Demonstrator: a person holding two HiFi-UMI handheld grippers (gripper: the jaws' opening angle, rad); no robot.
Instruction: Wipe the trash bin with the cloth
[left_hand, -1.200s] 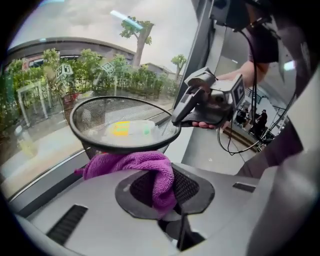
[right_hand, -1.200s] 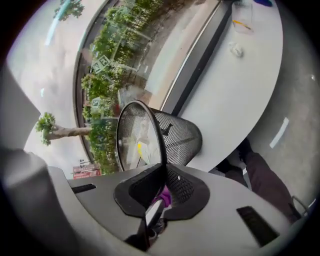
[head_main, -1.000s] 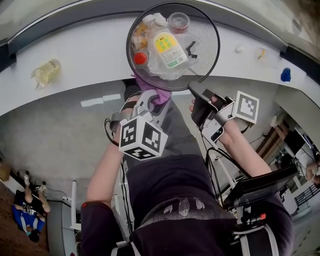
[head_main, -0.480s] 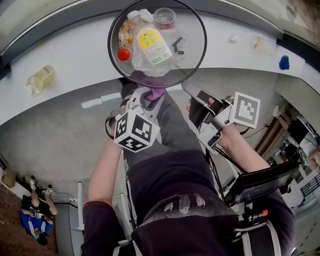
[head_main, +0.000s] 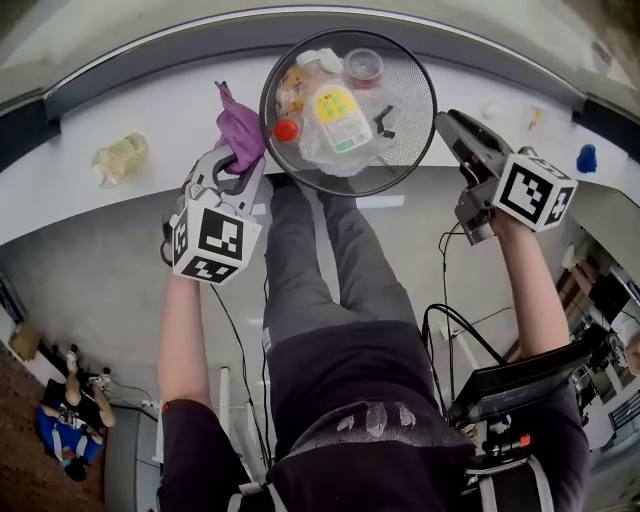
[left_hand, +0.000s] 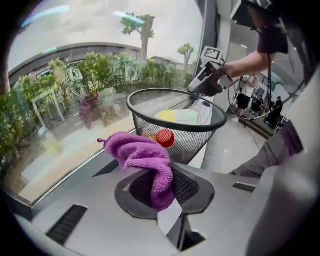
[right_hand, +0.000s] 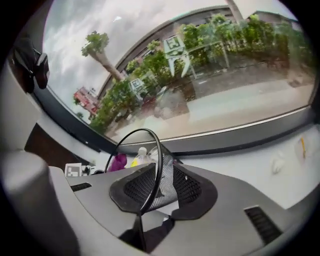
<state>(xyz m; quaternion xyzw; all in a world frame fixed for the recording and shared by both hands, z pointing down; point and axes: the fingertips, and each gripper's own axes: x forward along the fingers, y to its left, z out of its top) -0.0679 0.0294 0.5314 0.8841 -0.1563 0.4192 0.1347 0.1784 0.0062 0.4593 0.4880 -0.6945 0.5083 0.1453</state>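
The black mesh trash bin (head_main: 412, 95) stands at the front edge of the white ledge and holds rubbish. My left gripper (head_main: 235, 165) is shut on the purple cloth (head_main: 240, 130), which sits right against the bin's left side. In the left gripper view the cloth (left_hand: 145, 160) bunches over the jaws in front of the bin (left_hand: 195, 140). My right gripper (head_main: 447, 125) is at the bin's right rim. Its jaws have just been opening, and the bin's rim and mesh wall (right_hand: 162, 180) stand between them, not pinched.
A bottle of pale yellow liquid (head_main: 118, 158) lies on the ledge to the left. Small scraps (head_main: 490, 112) and a blue object (head_main: 587, 158) sit to the right. Inside the bin are a yellow-labelled bottle (head_main: 340, 115) and a cup (head_main: 363, 68). Glass backs the ledge.
The left gripper has carried the cloth from under the bin's front rim to its left side. The right gripper has swung up and rolled onto the bin's right rim.
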